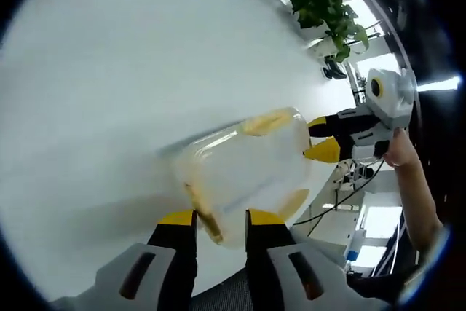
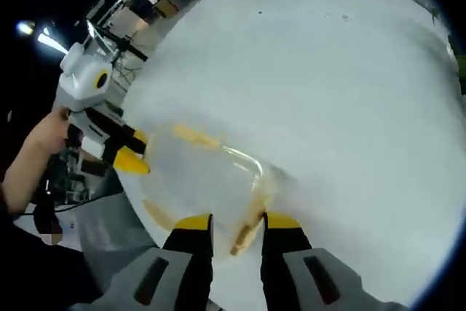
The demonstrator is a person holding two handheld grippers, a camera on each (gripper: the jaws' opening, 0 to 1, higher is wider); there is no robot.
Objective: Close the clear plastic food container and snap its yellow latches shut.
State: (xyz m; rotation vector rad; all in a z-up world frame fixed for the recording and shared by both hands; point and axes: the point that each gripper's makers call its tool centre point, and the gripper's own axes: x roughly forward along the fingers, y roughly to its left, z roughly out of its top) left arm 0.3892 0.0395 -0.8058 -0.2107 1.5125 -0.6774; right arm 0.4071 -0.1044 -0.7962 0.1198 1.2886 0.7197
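Both tools (image 1: 222,218) (image 2: 238,222) flank container (image 1: 244,172), jaws apart.

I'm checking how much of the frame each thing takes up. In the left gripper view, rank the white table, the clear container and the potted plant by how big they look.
1. White table, largest by far.
2. Clear container.
3. Potted plant, smallest, though it stands far from the camera, so its true size is unsure.

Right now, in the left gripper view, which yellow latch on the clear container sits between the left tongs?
The long-edge yellow latch of the clear plastic food container, lying between the left tongs; the other two yellow latches sit farther off.
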